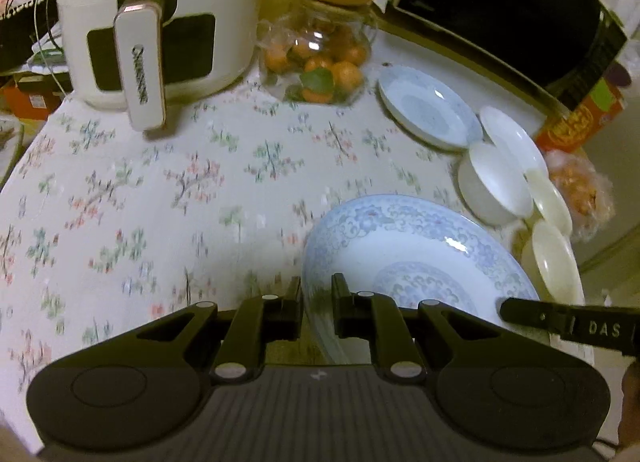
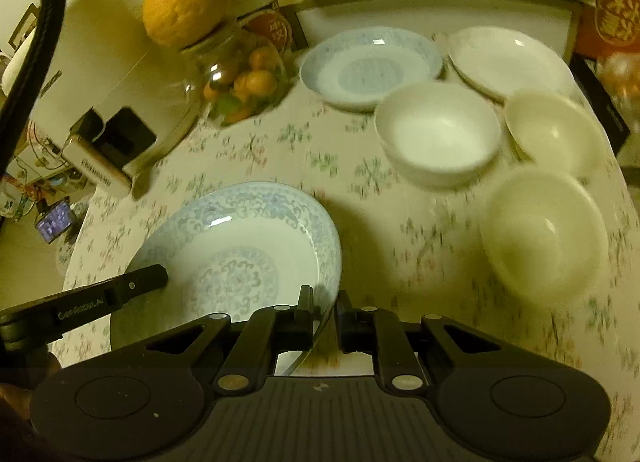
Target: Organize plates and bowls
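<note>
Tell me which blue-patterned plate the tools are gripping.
The large blue-patterned plate nearest the cameras, gripped at opposite rims; the smaller blue-patterned plate sits untouched near the microwave.

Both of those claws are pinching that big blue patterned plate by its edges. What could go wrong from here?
The large blue plate hangs only by its thin rim, the left gripper and right gripper each shut on an edge, so it might slip or tilt if the hands drift apart. Moving it, it could knock the white bowl or the glass jar.
</note>
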Demonstrator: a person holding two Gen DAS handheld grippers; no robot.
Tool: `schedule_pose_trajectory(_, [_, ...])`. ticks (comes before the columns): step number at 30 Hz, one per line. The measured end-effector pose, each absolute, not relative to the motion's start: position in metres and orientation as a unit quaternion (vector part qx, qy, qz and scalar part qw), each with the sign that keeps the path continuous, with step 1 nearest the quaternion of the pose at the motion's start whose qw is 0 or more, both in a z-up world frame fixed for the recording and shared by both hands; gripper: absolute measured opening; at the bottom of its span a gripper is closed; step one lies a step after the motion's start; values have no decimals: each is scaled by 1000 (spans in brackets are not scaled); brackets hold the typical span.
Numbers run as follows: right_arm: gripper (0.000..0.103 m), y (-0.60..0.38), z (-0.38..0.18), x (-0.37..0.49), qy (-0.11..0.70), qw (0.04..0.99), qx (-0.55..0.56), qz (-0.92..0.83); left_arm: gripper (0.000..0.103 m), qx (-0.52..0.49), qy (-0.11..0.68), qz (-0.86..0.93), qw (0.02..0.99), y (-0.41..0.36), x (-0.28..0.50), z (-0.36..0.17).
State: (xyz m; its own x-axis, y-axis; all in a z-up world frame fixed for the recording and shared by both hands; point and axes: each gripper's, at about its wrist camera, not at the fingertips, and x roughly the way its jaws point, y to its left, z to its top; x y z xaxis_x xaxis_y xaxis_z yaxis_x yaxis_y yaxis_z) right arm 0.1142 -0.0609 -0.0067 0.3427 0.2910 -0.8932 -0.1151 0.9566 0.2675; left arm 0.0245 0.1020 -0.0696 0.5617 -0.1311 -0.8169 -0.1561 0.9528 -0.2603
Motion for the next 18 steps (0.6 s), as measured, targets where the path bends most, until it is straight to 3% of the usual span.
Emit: schedule_pose_trajectory(18, [14, -69, -28, 76, 607, 785, 67, 107, 12, -130, 484, 21, 865, 81, 8, -101])
